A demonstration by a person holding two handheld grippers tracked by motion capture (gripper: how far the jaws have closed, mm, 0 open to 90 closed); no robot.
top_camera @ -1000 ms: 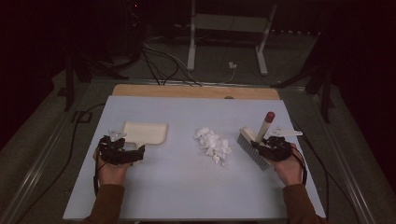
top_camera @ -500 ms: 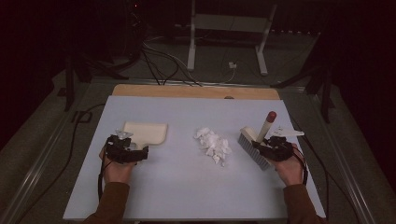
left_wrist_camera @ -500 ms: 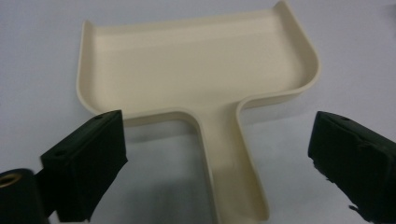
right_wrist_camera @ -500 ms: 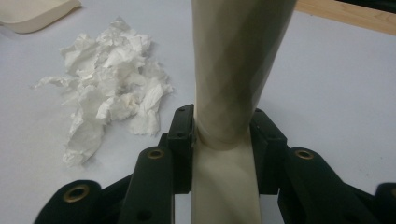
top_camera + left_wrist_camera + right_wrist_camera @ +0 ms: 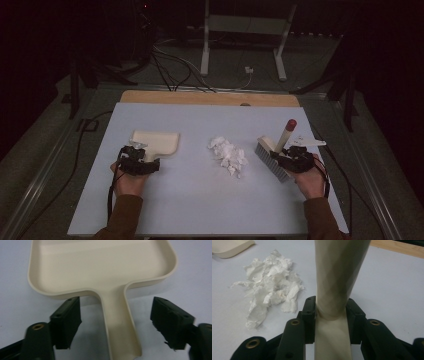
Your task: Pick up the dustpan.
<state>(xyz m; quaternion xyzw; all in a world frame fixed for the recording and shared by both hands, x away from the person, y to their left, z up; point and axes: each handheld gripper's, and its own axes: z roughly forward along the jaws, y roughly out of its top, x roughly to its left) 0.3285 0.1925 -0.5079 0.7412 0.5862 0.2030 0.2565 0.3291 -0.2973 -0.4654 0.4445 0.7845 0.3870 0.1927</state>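
Observation:
A cream dustpan lies flat on the pale blue table, left of centre, its handle toward the person. My left gripper is open, one jaw on each side of that handle and clear of it. A heap of crumpled white paper sits mid-table. At the right, a cream hand brush with a red-tipped handle rests bristles down. My right gripper is shut on the brush handle.
A wooden strip runs along the table's far edge. Beyond it are dark floor, cables and a white stand's legs. Bare table surface lies in front of the paper heap.
My left gripper has slid right and slightly forward to the dustpan handle. The right gripper and the brush have stayed put.

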